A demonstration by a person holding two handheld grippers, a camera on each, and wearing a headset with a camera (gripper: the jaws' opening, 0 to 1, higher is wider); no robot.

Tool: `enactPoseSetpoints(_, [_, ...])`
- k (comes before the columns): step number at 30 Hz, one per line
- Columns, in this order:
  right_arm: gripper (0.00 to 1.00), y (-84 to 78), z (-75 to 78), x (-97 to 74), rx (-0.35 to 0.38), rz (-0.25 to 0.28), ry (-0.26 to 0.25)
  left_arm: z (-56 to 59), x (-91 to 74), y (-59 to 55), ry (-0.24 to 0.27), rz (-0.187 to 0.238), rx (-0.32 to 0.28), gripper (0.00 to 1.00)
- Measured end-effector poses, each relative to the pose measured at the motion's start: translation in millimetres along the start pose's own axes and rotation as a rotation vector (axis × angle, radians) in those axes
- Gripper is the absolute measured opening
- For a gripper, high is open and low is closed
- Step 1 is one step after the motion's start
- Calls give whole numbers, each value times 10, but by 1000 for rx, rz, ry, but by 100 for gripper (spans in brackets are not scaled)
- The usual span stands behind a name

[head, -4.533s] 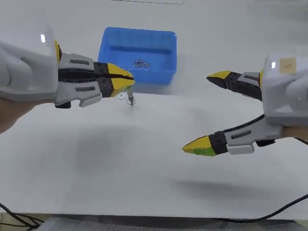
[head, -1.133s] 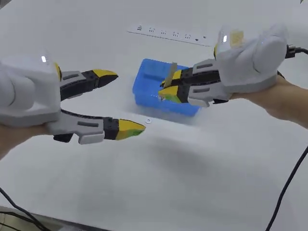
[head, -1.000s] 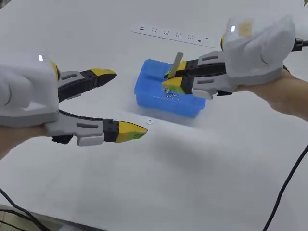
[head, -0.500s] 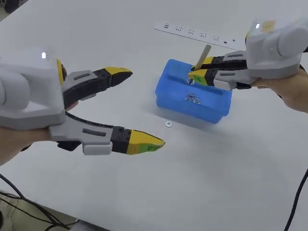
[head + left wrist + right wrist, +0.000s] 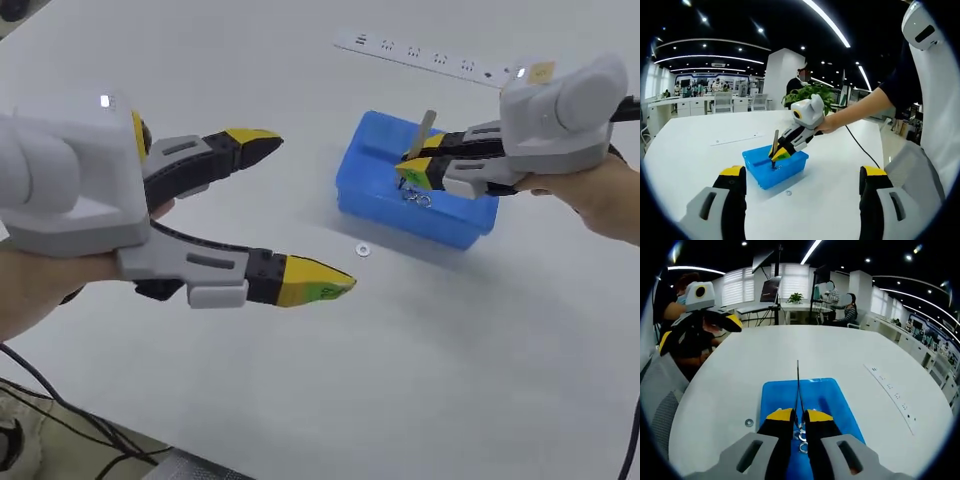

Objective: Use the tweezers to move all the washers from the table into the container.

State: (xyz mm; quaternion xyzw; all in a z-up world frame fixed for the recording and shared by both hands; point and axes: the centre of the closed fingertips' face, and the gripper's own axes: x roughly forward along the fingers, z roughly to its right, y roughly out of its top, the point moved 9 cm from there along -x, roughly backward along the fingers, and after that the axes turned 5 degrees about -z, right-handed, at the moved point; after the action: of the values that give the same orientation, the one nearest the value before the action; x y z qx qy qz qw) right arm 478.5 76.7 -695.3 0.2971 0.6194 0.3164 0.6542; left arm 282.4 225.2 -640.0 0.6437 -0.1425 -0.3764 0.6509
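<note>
A blue container (image 5: 384, 200) sits mid-table with a few washers (image 5: 418, 198) inside. One washer (image 5: 363, 248) lies on the table just in front of it. My right gripper (image 5: 413, 170) hovers over the container, shut on the tweezers (image 5: 427, 128), whose handle end sticks up. In the right gripper view the tweezers (image 5: 798, 385) run forward from my right gripper (image 5: 799, 416) over the container (image 5: 775, 400). My left gripper (image 5: 305, 215) stands open and holds nothing, left of the container. The left gripper view has the tweezers (image 5: 775, 142) pointing down into the container (image 5: 767, 177). Whether they hold a washer is unclear.
A white power strip (image 5: 420, 58) lies on the table beyond the container. The right gripper's cable runs off the right side. White tabletop lies all around the container, with the table's near edge at the lower left.
Since 4.5 s ago the tweezers went from my left gripper to my right; the left opened, the right shut. Over the last second the right stays above the container while the camera shifts.
</note>
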Motion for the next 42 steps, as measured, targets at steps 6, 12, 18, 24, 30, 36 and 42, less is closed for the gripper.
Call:
enactPoseSetpoints(6, [10, 24, 17, -25, 11, 15, -1, 14, 2, 4, 4, 1, -6, 99])
enactPoseSetpoints(12, [9, 74, 31, -47, 3, 21, -10, 20, 2, 6, 13, -2, -9, 99])
enactPoseSetpoints(18, [8, 134, 2, -98, -13, 23, -16, -25, -18, 2, 23, -7, -5, 98])
enactPoseSetpoints(24, [8, 212, -49, -139, -23, 9, -16, -123, 7, -5, 45, 48, -85, 92])
enactPoseSetpoints(30, [8, 277, -97, -176, -34, 18, -12, -216, 178, 66, 7, 45, -49, 84])
enactPoseSetpoints(36, [8, 264, -164, -242, -51, 7, -9, -315, 384, 178, -38, 53, -38, 68])
enactPoseSetpoints(42, [8, 288, -214, -284, -70, -5, -7, -356, 657, 390, -82, 63, 30, 60])
